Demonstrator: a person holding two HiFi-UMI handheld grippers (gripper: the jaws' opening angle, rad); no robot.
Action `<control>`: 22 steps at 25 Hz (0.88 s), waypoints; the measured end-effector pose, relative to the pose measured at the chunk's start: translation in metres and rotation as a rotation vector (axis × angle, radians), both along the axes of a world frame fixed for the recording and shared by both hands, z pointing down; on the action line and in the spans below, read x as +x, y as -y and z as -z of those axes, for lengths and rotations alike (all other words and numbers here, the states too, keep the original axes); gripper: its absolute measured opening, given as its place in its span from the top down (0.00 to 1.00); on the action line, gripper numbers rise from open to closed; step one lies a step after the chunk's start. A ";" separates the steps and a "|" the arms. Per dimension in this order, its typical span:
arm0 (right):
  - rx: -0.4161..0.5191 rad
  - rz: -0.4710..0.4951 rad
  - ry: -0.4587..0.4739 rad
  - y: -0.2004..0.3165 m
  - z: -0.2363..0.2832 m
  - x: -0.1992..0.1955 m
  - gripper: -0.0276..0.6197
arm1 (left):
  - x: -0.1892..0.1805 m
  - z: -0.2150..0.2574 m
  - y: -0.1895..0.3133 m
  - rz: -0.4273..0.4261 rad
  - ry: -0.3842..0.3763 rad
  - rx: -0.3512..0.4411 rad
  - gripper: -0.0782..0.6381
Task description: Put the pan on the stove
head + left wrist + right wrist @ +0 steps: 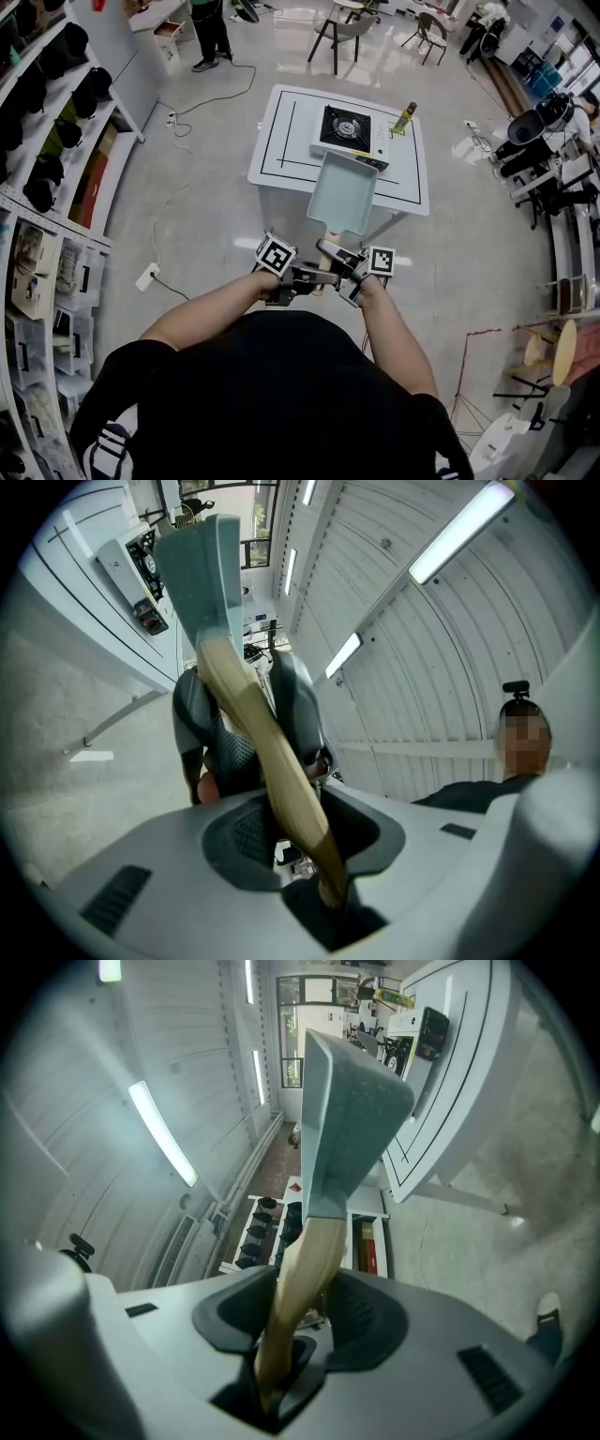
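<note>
The left gripper and right gripper are both clamping the wooden handle of the rectangular pan, which is hanging in the air just short of the stove, its far rim covering the stove's near edge, the handle's end lying hidden between the jaws

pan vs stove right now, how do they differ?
The pan is pale blue-green with a wooden handle; the stove is white and black. The pan is up in the air, gripped at the handle by the left tool and right tool; the stove sits on the white table. The pan is on the person's side of the stove, not on it. Both are rectangular.
</note>
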State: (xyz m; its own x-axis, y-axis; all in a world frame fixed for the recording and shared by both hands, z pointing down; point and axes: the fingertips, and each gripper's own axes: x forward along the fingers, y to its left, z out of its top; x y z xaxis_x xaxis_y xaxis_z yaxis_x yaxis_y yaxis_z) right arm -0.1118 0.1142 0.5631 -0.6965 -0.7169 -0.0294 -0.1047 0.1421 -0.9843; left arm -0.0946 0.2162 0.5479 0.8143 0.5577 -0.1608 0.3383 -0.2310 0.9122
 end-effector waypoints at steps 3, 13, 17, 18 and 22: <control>0.001 -0.012 -0.005 0.007 0.001 -0.004 0.71 | -0.006 0.002 0.007 -0.012 -0.007 0.001 0.72; -0.006 -0.039 -0.012 0.025 0.000 -0.008 0.71 | -0.012 0.003 0.025 -0.042 -0.026 0.020 0.72; 0.000 -0.045 -0.007 0.034 0.000 -0.002 0.71 | -0.008 0.002 0.033 -0.046 -0.018 0.003 0.72; 0.000 -0.044 -0.004 0.036 0.000 -0.002 0.71 | -0.007 0.001 0.035 -0.046 -0.016 0.000 0.71; -0.003 -0.039 -0.003 0.046 -0.002 0.003 0.71 | -0.002 0.001 0.045 -0.044 -0.015 0.004 0.72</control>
State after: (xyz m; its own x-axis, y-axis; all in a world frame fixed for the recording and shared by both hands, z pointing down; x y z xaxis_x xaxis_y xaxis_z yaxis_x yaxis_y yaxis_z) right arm -0.1087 0.0682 0.5648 -0.6678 -0.7439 -0.0258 -0.1127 0.1353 -0.9844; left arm -0.0961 0.1711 0.5472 0.7868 0.5932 -0.1705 0.3616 -0.2191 0.9062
